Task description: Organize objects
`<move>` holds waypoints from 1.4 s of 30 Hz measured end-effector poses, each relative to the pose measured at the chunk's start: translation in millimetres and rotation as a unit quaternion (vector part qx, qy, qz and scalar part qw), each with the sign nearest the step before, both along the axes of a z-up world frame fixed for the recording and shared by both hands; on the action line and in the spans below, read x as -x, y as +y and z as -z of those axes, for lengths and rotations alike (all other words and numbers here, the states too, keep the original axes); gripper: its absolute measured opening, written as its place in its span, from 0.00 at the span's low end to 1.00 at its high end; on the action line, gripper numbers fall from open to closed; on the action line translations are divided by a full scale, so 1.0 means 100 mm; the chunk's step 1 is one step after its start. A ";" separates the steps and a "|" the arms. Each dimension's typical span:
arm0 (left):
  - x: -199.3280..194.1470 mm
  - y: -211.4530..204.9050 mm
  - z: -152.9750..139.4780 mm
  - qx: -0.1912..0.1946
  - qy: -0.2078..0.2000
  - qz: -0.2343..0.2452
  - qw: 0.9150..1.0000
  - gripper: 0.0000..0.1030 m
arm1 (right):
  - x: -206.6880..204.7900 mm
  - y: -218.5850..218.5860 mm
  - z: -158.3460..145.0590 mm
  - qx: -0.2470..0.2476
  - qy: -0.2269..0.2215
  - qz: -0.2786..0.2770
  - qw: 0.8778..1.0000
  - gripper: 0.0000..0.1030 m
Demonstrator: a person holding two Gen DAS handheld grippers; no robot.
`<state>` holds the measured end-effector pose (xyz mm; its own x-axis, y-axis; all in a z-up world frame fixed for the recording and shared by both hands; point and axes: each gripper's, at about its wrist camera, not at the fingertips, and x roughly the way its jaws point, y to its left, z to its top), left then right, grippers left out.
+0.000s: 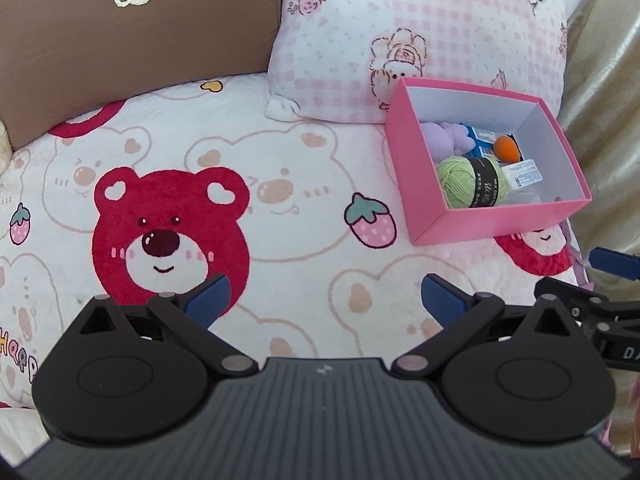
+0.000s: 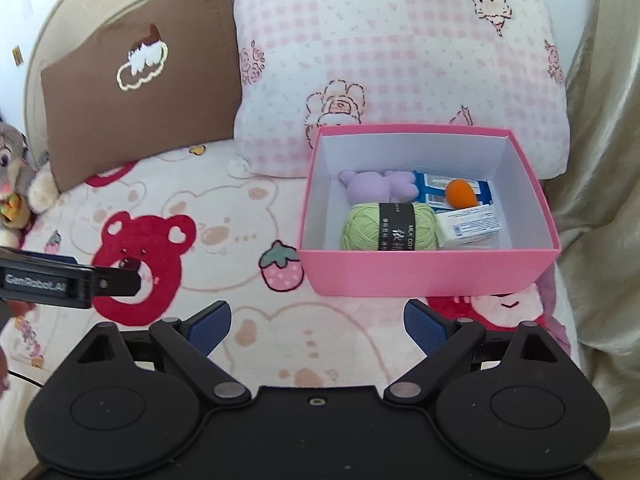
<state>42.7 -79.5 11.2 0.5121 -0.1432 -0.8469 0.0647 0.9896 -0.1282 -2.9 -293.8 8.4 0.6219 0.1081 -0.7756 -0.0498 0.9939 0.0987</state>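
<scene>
A bear-print blanket (image 2: 248, 344) covers the bed, with a brown pillow (image 2: 132, 80) and a pink checked pillow (image 2: 400, 52) propped at its head. The pink box (image 2: 420, 272) sits on the blanket just in front of the checked pillow, already holding a green yarn ball (image 2: 388, 228), a purple plush (image 2: 378, 186), an orange ball (image 2: 461, 193) and small packets. Nothing loose shows on the blanket near it, so the sorting looks nearly done. The left gripper (image 1: 324, 300) and right gripper (image 2: 318, 326) both hover with jaws spread wide and empty. Any further pick should approach the box from above, clear of its thin walls.
</scene>
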 end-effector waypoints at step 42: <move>0.07 -0.19 -0.09 -0.054 0.019 -0.001 0.998 1.00 | 0.03 0.08 0.06 0.002 0.001 0.000 1.000 0.93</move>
<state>35.6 -98.8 19.9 0.4802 -0.0490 -0.8758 0.0599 0.9979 -0.0231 -5.5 -285.5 2.6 0.6204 0.1055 -0.7772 -0.0494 0.9942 0.0955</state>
